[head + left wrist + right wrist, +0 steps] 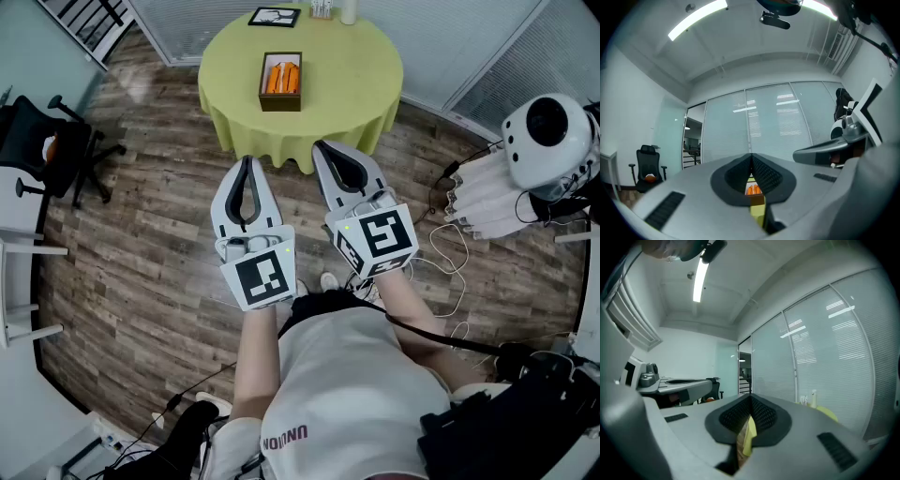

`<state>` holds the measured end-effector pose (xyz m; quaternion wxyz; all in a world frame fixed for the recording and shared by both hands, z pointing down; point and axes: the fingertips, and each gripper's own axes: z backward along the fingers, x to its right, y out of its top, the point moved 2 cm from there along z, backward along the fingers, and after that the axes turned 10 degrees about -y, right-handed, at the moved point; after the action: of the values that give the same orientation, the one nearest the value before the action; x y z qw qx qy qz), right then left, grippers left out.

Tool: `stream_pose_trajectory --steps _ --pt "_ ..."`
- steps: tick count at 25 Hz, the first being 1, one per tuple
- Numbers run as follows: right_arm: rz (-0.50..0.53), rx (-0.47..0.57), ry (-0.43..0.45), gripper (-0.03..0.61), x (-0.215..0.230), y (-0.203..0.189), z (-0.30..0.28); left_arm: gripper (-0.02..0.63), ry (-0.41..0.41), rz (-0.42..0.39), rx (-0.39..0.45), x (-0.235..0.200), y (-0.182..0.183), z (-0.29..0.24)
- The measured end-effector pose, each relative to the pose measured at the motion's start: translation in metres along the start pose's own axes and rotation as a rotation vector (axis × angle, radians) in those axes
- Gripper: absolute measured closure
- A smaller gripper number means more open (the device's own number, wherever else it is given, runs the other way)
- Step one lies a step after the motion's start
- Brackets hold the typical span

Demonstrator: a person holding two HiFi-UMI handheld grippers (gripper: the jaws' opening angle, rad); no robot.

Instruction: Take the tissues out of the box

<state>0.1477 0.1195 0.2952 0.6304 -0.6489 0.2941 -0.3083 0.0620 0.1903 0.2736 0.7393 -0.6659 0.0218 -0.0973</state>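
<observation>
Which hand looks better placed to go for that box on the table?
Left, narrowly, I'd guess. The left gripper sees the box dead ahead past its shut fingers. The right gripper sees tablecloth there, no box. Both are well short of the table.

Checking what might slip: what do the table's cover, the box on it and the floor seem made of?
Cover: matte yellow-green cloth, hanging in folds at the edge. Box: dark brown, matte, probably wood or card. Floor: wood-look planks with grain; real wood or laminate unclear.
</observation>
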Motion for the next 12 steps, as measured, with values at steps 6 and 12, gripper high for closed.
stream_pose_trajectory --steps 6,12 --pt "-0.001 0.002 -0.003 0.560 -0.0032 0.0012 0.0002 0.601 0.003 0.009 0.006 -0.0035 0.0013 0.0030" --pt "-0.003 0.000 0.000 0.560 -0.0047 0.0006 0.0001 0.601 0.003 0.007 0.006 -0.0044 0.0012 0.0042"
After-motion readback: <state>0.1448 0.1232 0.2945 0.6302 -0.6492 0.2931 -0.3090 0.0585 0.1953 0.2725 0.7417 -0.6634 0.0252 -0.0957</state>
